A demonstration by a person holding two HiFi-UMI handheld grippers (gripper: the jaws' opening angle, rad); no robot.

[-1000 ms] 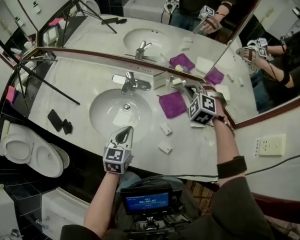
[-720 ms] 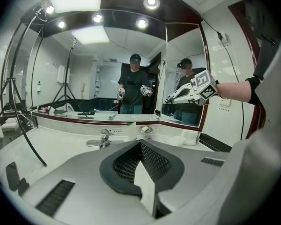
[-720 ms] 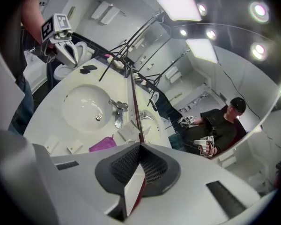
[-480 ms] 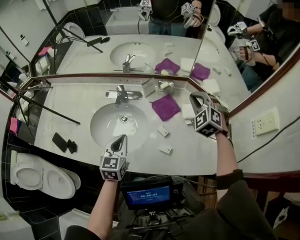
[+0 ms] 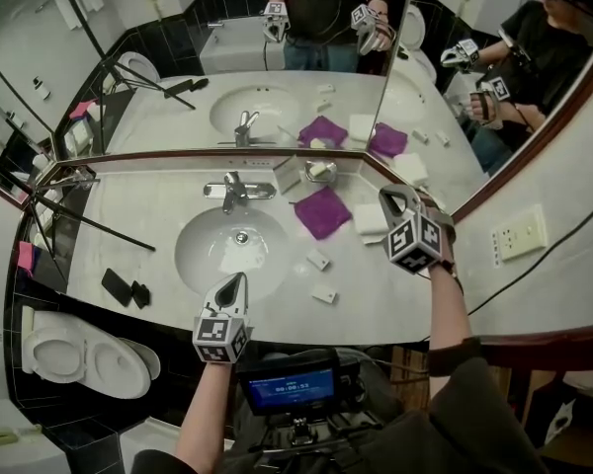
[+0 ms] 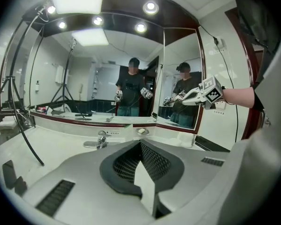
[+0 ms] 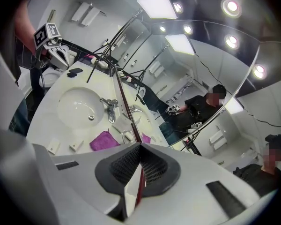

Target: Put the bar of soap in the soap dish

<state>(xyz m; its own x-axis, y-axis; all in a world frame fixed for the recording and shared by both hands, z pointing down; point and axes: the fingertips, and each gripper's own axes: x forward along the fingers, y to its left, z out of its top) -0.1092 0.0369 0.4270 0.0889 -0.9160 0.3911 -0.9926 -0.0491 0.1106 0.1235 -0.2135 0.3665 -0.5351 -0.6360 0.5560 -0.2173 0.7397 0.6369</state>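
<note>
The right gripper [image 5: 388, 196] has drawn back from the mirror corner — jaws closed and empty, as are those of the left gripper [image 5: 235, 280]. The bar of soap [image 6: 141, 131] seems to lie in the soap dish [image 5: 330, 174]; withdraw high, clear of it.

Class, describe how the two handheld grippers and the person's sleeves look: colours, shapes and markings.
Both the left gripper and right gripper are grey, tapering to a point, with dark meshed pads. Each carries a cube of black-and-white square markers. The right sleeve is dark, black-cuffed.
</note>
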